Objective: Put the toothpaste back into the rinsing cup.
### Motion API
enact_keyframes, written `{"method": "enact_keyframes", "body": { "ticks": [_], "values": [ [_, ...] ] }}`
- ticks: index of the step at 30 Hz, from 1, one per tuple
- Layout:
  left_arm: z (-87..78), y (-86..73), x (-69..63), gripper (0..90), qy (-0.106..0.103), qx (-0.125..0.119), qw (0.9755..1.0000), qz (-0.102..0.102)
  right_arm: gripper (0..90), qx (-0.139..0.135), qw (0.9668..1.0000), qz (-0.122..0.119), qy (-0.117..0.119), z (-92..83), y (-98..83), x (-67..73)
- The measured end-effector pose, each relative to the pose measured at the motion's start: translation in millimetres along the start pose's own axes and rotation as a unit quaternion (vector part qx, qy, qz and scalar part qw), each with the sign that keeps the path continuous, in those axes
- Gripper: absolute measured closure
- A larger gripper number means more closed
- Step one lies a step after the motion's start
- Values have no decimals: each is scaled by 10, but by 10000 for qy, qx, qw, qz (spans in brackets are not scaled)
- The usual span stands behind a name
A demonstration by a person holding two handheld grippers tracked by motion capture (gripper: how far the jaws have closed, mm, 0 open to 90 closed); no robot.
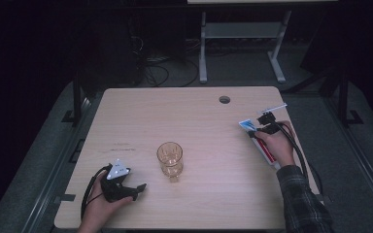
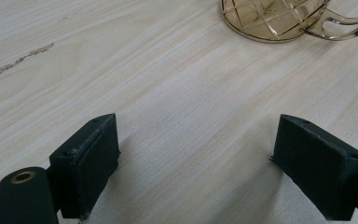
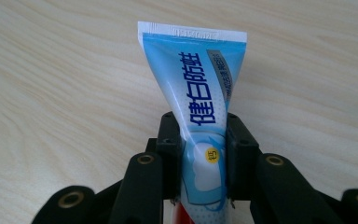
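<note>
**Toothpaste tube gripped at three o'clock**

We judge the toothpaste tube (image 3: 200,112) light, soft and squashable, best held across its flat body, away from the crimped end. Our right gripper (image 3: 204,156) has its jaws closed on the tube's middle at the table's (image 1: 199,116) three o'clock. Our left gripper (image 2: 200,158) rests with jaws wide apart, holding nothing, the amber glass mug (image 1: 169,159) at its one o'clock.

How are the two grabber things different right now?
The left gripper has its fingers spread wide apart with nothing between them, just bare table. The right gripper has its fingers closed on a blue toothpaste tube. The left gripper sits near the amber glass mug; the right gripper is off at the table's right side. Both are black and held by a hand.
</note>
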State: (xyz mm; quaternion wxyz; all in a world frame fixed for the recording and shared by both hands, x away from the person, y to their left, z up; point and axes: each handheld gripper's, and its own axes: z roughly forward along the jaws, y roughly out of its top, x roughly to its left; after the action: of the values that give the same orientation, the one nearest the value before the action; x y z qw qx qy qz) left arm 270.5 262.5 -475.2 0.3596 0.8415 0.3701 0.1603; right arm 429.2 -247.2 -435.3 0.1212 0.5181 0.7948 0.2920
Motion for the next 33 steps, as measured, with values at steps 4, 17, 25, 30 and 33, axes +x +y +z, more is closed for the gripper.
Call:
{"method": "enact_keyframes", "body": {
  "ticks": [4, 17, 25, 30, 33],
  "values": [
    [0, 0, 0, 130, 0, 0, 10000, 0, 719, -157, 9998, 53, 64, -81, 8, -7],
    [0, 0, 0, 130, 0, 0, 10000, 0, 728, -605, 9977, 145, 255, -331, 23, 0],
    [0, 0, 0, 130, -2, 0, 10000, 1, 729, -909, 9950, 182, 380, -488, 11, 29],
    [0, 0, 0, 130, 0, 0, 10000, 1, 729, -1101, 9926, 173, 488, -570, 4, 52],
    [0, 0, 0, 130, -2, 1, 10000, 3, 729, -1233, 9906, 168, 566, -617, -3, 74]
  ]
}}
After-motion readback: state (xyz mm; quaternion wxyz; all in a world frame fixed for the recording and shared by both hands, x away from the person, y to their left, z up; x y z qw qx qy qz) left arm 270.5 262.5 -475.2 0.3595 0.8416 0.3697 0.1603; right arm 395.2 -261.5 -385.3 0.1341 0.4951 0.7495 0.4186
